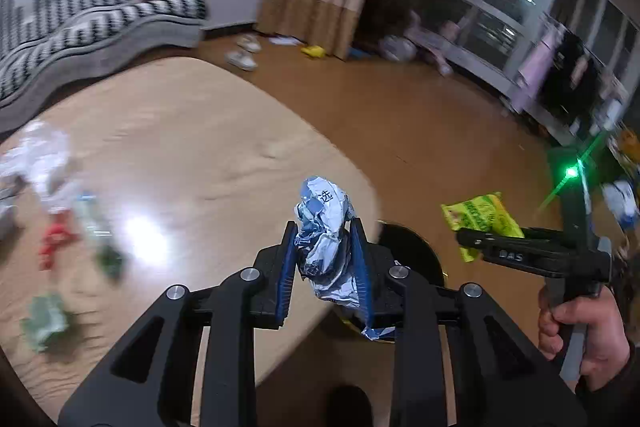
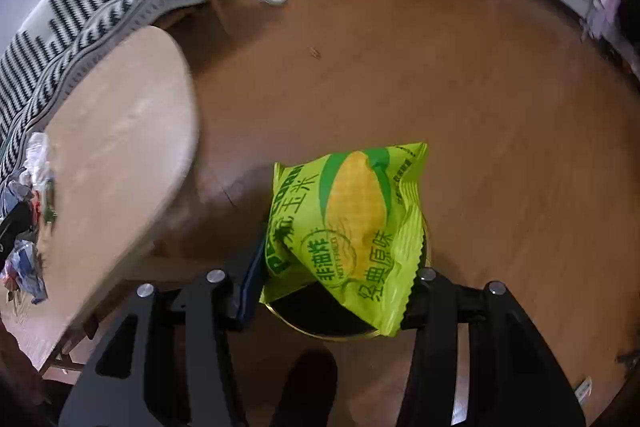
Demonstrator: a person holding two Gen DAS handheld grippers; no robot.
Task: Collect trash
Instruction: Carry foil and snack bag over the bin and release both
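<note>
Worktop trash is only partly gathered, I judge: blurred wrappers lie scattered along its left edge, while its right edge and far corner look bare. Beyond that right edge a dark round bin stands on the floor below both tools. Left tool clenches a crumpled blue-and-white wrapper over the worktop's right edge, and right tool grips a yellow-green corn snack bag over the bin, neither dropped yet.

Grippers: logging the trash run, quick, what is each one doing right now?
Left gripper: shut on crumpled blue-and-white foil wrapper.
Right gripper: shut on yellow-green corn snack packet.
</note>
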